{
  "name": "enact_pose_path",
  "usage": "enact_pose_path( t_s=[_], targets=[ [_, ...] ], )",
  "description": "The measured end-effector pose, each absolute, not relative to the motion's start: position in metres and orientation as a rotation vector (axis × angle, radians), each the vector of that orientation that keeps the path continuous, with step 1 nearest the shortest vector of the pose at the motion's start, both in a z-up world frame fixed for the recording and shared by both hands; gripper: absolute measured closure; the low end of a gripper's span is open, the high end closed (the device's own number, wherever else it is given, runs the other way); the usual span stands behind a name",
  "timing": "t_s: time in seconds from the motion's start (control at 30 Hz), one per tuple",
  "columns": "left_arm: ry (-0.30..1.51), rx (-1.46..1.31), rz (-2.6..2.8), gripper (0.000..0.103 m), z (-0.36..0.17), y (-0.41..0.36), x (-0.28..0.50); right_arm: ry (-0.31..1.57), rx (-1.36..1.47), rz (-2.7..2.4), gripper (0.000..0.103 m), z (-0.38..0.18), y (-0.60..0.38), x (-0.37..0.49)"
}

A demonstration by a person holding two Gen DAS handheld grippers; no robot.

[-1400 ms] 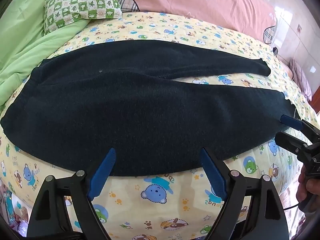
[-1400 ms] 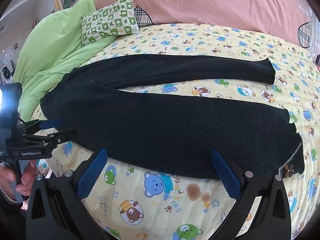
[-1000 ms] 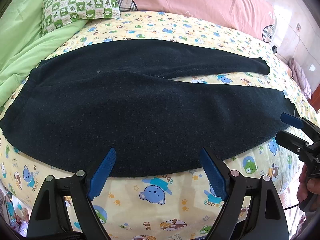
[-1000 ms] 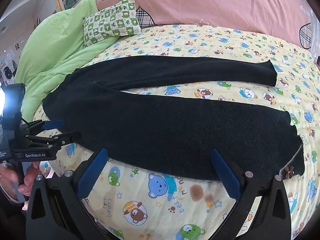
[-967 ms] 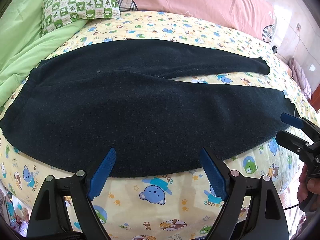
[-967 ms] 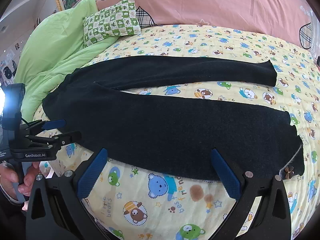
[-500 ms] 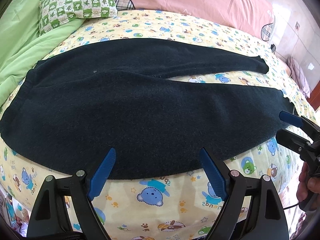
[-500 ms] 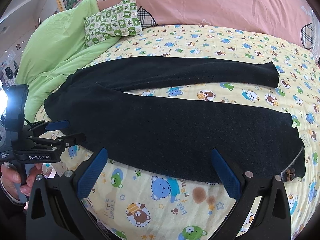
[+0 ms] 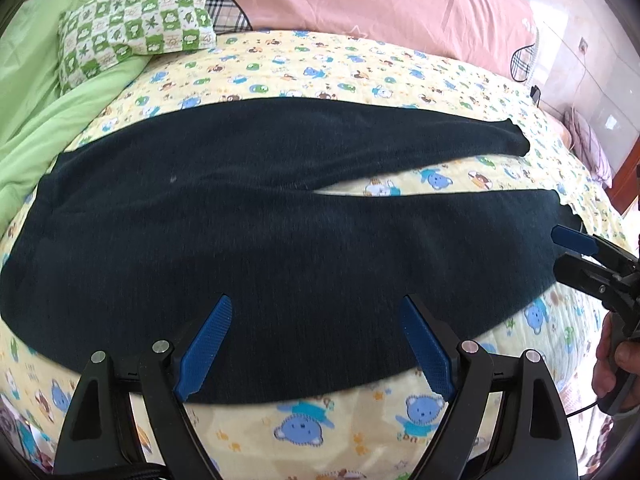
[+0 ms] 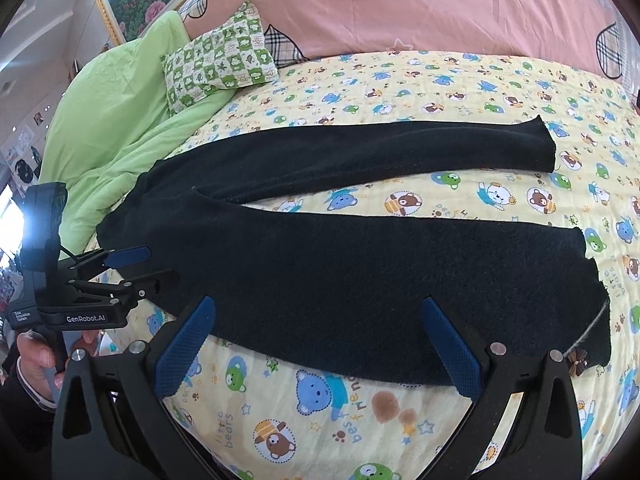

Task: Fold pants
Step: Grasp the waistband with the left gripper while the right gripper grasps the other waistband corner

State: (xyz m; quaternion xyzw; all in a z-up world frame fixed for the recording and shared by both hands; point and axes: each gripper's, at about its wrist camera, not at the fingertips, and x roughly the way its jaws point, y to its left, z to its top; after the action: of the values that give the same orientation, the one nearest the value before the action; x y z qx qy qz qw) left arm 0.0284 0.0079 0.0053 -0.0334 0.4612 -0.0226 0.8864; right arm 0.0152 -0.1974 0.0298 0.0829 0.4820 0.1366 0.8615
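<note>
Dark pants point(image 9: 280, 216) lie flat on the bed, waist at the left, both legs spread toward the right. They also show in the right wrist view point(image 10: 360, 264). My left gripper point(image 9: 316, 344) is open and empty, its fingers over the near edge of the near leg by the waist. My right gripper point(image 10: 316, 344) is open and empty over the near leg's near edge toward the cuff. Each gripper shows in the other's view: the right one point(image 9: 568, 256) by the near cuff, the left one point(image 10: 148, 268) by the waistband.
The bed has a yellow bear-print sheet point(image 9: 360, 432). A green checked pillow point(image 9: 136, 28) and a green blanket point(image 10: 108, 128) lie at the back left. A pink headboard cover point(image 10: 440, 8) runs along the back. The bed's front edge is just under the grippers.
Both grippers have moved slightly forward over the near pant leg and tilted up a little. Both stay open. The pants have not moved.
</note>
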Motion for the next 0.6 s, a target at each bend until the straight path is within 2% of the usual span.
enact_pose_path(
  t_s=[0.6],
  targets=[
    [0.964,-0.006,-0.155,0.017,0.022,0.005,0.121,0.969,0.244,0.182,0.000,0.039,-0.262,0.075]
  ],
)
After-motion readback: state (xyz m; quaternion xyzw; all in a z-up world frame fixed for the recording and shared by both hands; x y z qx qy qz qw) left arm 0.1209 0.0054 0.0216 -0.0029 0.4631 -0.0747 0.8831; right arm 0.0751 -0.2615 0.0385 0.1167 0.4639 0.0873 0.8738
